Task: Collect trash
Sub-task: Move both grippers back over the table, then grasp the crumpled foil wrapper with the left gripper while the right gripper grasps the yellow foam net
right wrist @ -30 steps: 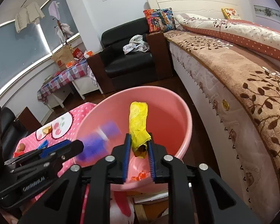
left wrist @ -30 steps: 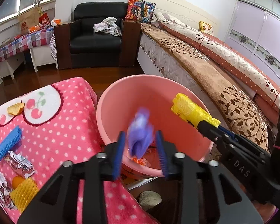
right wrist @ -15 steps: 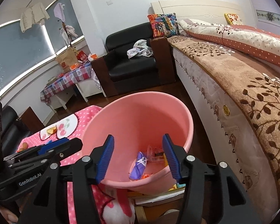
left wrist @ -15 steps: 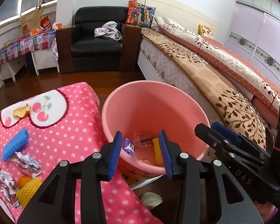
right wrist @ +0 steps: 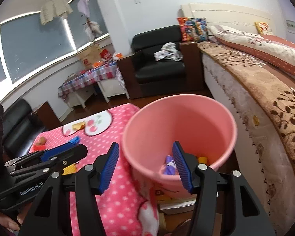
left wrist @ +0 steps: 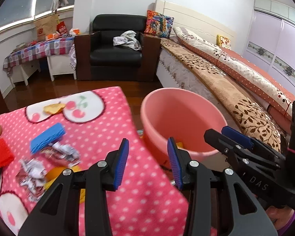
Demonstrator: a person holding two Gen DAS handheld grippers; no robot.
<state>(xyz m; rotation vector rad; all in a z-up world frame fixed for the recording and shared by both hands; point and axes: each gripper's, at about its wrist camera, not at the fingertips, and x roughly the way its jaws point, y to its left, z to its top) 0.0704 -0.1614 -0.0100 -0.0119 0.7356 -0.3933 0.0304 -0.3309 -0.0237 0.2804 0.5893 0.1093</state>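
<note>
Both the left gripper (left wrist: 147,162) and right gripper (right wrist: 145,167) point downward, fingers apart and empty.

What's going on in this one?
A person is clearing trash off a pink polka-dot blanket into a pink bucket. Both the left gripper and the right gripper are open with nothing between the jaws. A purple wrapper lies in the bucket; a blue sponge and crumpled wrappers remain on the blanket.
</note>
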